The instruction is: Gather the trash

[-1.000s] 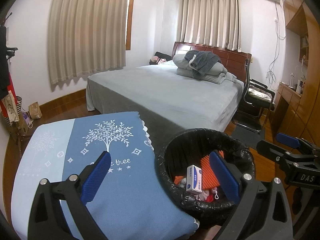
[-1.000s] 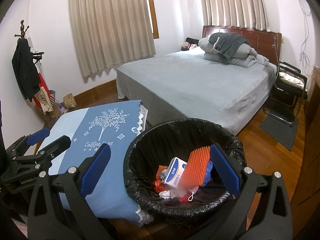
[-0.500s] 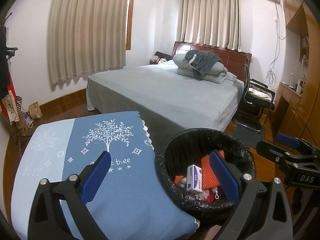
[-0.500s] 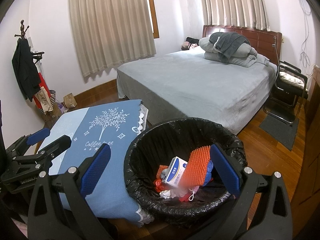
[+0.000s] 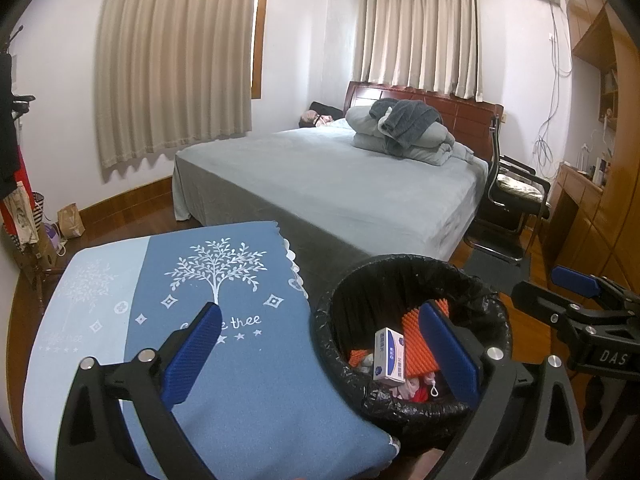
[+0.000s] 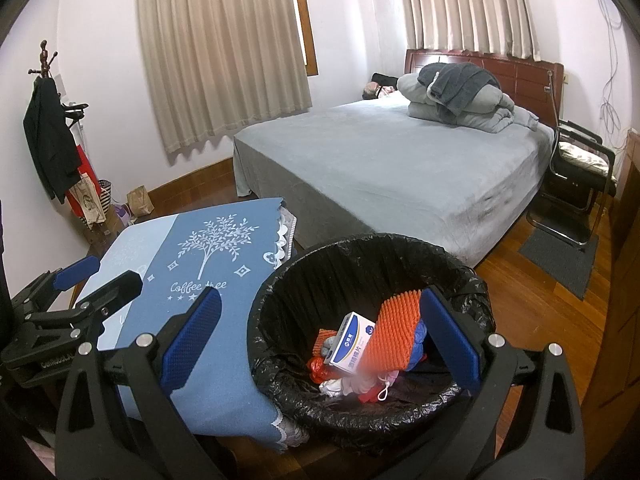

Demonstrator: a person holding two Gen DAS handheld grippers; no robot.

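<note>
left gripper [image 5: 320,354]: held wide, empty, over bin [image 5: 496,304] rim | right gripper [image 6: 320,352]: held wide, empty | trash: box [image 6: 352,344], orange mat [image 6: 394,338], possibly a mask, seen inside bin | bin beside tabletop [image 5: 240,380]

— What is seen beyond the low desk draped in a blue cloth printed with a white tree [image 5: 208,280]?

— A wide bed covered with a grey sheet [image 5: 340,176] is seen, backed by a dark red wooden headboard [image 6: 516,76]. A folded grey quilt with a dark grey towel laid over it [image 5: 404,130] is piled near the headboard.

— And around the bed?

— Beige pleated curtains [image 6: 224,48] are hung over the windows. A black metal-framed chair with a patterned cushion [image 6: 580,172] is placed beside the bed, a dark grey floor mat [image 6: 560,256] in front of it. A black coat [image 6: 48,140] is hung on a wooden stand, and a brown paper bag [image 5: 71,221] is set against the wall.
</note>
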